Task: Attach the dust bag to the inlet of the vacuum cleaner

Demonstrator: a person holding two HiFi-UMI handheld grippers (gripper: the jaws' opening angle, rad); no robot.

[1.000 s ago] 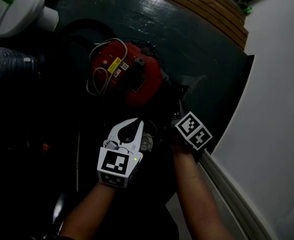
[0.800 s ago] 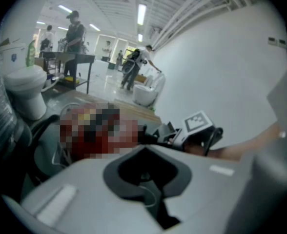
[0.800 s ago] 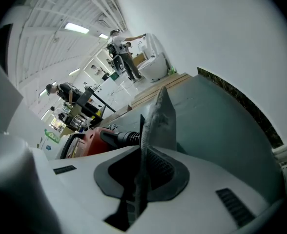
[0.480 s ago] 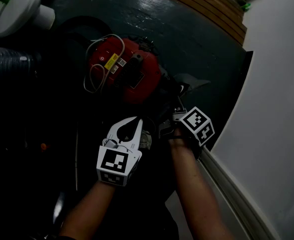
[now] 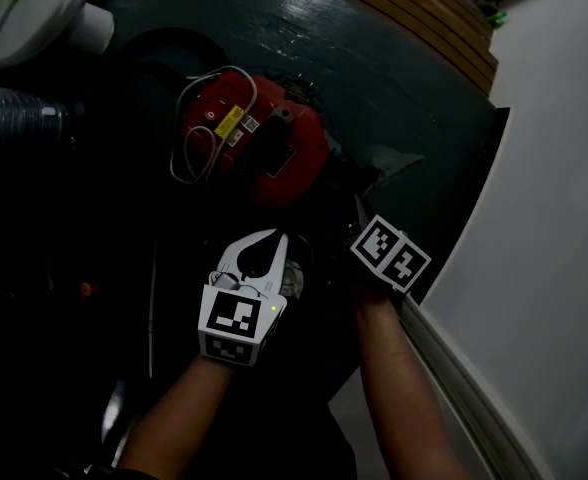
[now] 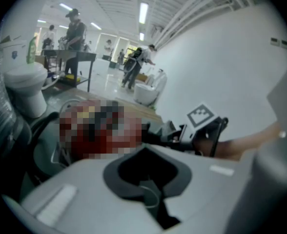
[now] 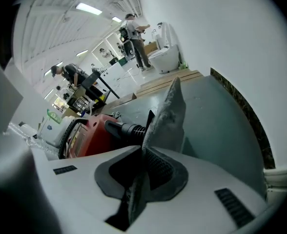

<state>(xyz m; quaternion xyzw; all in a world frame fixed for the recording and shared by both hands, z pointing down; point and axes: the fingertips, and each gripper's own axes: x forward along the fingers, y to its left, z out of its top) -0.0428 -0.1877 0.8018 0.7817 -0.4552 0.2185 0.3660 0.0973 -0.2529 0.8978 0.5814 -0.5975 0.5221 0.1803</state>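
A dark teal floor (image 5: 394, 78) is running beside a white wall (image 5: 554, 218), and the red canister vacuum cleaner (image 5: 264, 148) is sitting on it with a white cord lying coiled on top. The right gripper (image 7: 142, 155) is pinching the grey fabric dust bag (image 7: 169, 113) upright just beside the vacuum's black ribbed inlet (image 7: 129, 128). The left gripper (image 5: 274, 240) is hovering nearby, its jaws drawn together.
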